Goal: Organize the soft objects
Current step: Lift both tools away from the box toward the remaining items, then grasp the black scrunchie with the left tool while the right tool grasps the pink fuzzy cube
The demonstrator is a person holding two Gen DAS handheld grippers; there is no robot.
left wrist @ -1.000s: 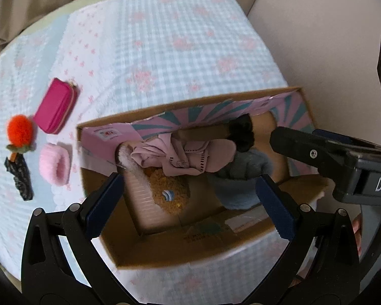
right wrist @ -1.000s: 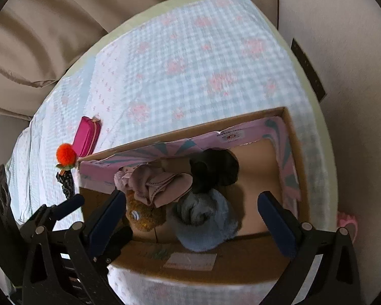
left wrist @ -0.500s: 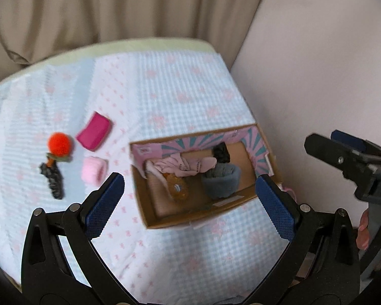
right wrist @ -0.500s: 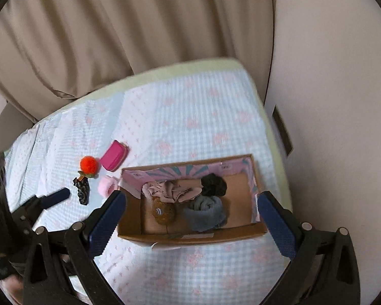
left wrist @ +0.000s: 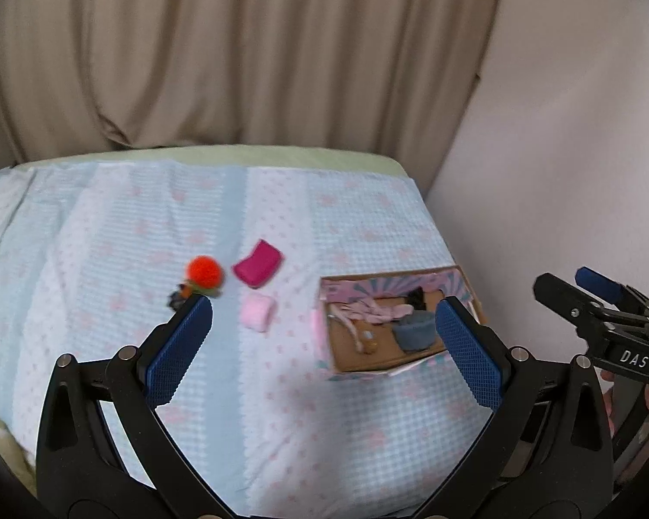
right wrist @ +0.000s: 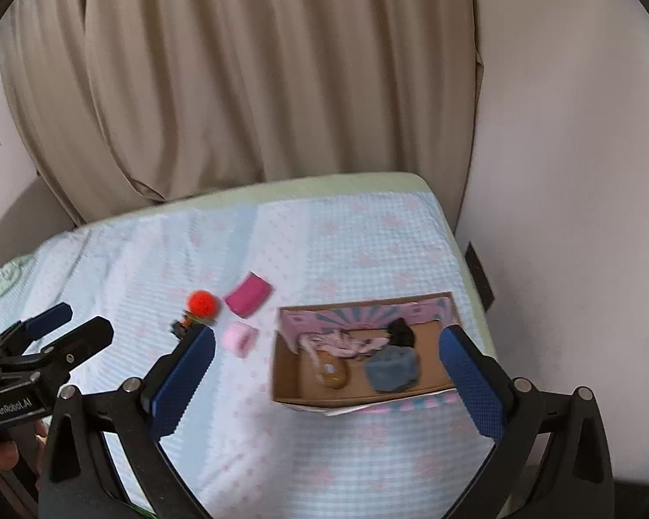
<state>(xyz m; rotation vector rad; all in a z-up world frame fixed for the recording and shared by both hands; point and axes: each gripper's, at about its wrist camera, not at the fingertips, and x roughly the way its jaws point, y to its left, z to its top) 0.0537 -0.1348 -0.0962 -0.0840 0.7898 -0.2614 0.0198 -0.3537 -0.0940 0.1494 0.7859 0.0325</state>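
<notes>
A cardboard box (left wrist: 367, 359) (right wrist: 290, 385) with pink patterned flaps sits on the bed at the right. Inside lie a pink cloth (right wrist: 346, 341), a brown plush (right wrist: 333, 373), a grey-blue bundle (right wrist: 391, 370) and a black item (right wrist: 401, 332). Left of the box lie a light pink soft piece (left wrist: 258, 311) (right wrist: 239, 337), a magenta pouch (left wrist: 258, 263) (right wrist: 248, 294), and an orange pompom (left wrist: 203, 271) (right wrist: 201, 302) with a dark item beside it. My left gripper (left wrist: 322, 324) and right gripper (right wrist: 326, 357) are both open, empty and held high above the bed.
The bed carries a light blue checked cover with pink flowers (left wrist: 130, 238). A beige curtain (left wrist: 238, 52) hangs behind it and a pale wall (right wrist: 562, 151) stands at the right. The right gripper shows at the edge of the left wrist view (left wrist: 601, 315).
Both grippers have pulled far up and back from the box. The box and bed objects now look small and distant; the curtain and wall have come into view.
</notes>
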